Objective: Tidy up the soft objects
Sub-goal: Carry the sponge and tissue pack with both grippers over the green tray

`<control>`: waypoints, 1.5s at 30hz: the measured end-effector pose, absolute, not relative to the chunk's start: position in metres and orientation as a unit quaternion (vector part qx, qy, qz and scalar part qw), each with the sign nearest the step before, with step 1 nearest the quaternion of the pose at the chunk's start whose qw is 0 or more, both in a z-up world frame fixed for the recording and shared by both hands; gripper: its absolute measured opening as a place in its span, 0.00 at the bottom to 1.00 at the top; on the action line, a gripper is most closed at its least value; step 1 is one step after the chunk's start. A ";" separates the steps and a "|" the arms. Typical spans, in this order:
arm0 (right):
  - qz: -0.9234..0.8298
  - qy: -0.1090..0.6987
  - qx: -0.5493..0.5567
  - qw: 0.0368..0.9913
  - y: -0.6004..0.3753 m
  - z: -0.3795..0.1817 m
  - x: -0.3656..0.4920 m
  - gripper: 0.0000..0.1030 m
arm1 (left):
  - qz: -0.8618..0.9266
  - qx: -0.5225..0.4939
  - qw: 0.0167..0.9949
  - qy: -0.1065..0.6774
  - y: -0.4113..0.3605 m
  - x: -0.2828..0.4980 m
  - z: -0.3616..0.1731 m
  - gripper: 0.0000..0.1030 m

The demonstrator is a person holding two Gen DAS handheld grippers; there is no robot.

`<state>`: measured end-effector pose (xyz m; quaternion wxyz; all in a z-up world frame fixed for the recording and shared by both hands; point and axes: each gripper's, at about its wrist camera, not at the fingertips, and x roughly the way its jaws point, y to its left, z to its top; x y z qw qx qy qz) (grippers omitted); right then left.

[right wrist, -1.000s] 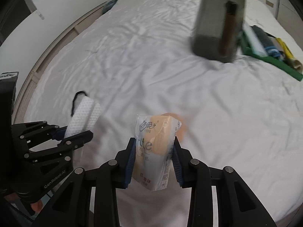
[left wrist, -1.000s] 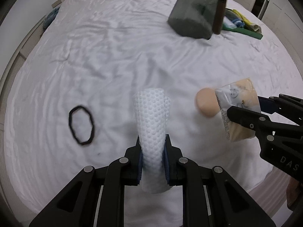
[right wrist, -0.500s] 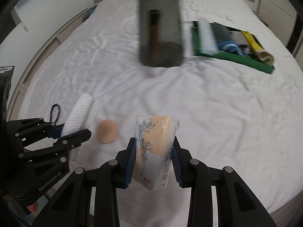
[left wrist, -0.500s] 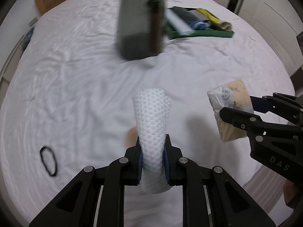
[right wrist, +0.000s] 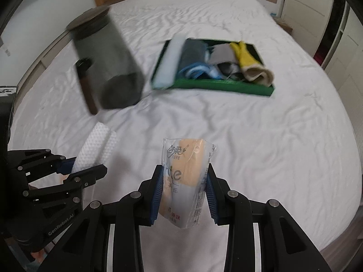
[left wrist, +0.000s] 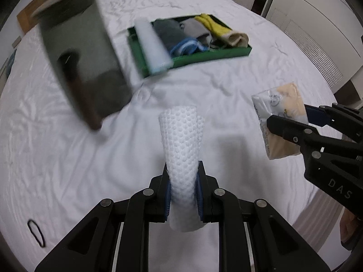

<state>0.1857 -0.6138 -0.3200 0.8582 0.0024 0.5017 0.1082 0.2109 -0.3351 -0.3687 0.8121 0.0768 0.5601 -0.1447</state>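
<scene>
My left gripper (left wrist: 183, 189) is shut on a rolled white dimpled cloth (left wrist: 181, 145) that sticks up above the bed. The same cloth roll (right wrist: 95, 149) shows at the left of the right wrist view. My right gripper (right wrist: 184, 190) is shut on a small plastic tissue pack (right wrist: 185, 181), white and tan; in the left wrist view that tissue pack (left wrist: 280, 122) hangs at the right. Ahead lies a green tray (left wrist: 188, 62) (right wrist: 217, 87) holding a white roll, dark and grey cloths, a blue cloth and a yellow glove. Both grippers hang over the white bedsheet (left wrist: 68, 158).
A tall dark grey container (left wrist: 81, 65) (right wrist: 106, 68) with a brown handle stands left of the tray. A black hair band (left wrist: 36, 235) lies on the sheet at lower left. White cupboard doors (left wrist: 317, 34) line the right side; the bed's edge runs lower right.
Both grippers have swept across the bed towards the green tray, which has come into full view. The hair band has slid to the lower left and the peach round object has left the views.
</scene>
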 end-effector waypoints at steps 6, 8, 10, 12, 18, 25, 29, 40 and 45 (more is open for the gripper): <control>0.100 0.469 -0.015 0.877 -0.639 -0.307 0.230 0.33 | -0.135 0.061 0.830 0.538 -0.361 0.263 -0.353 0.15; 0.098 0.459 -0.018 0.883 -0.648 -0.305 0.247 0.33 | -0.126 0.054 0.838 0.528 -0.369 0.285 -0.347 0.15; 0.095 0.448 -0.022 0.889 -0.657 -0.301 0.264 0.33 | -0.116 0.043 0.846 0.518 -0.373 0.308 -0.340 0.15; 0.090 0.439 -0.024 0.894 -0.663 -0.299 0.284 0.33 | -0.102 0.031 0.856 0.507 -0.378 0.336 -0.334 0.15; 0.076 0.419 -0.028 0.904 -0.682 -0.303 0.340 0.33 | -0.078 -0.001 0.862 0.502 -0.388 0.396 -0.336 0.15; 0.079 0.409 -0.042 0.908 -0.686 -0.319 0.407 0.33 | -0.061 -0.017 0.862 0.502 -0.402 0.430 -0.348 0.15; 0.086 0.408 -0.054 0.907 -0.683 -0.332 0.438 0.33 | -0.052 -0.014 0.863 0.502 -0.410 0.445 -0.354 0.15; 0.090 0.425 -0.055 0.899 -0.679 -0.370 0.491 0.33 | -0.037 0.008 0.861 0.507 -0.415 0.458 -0.373 0.15; 0.093 0.436 -0.059 0.893 -0.676 -0.384 0.496 0.33 | -0.026 0.008 0.860 0.510 -0.412 0.464 -0.378 0.15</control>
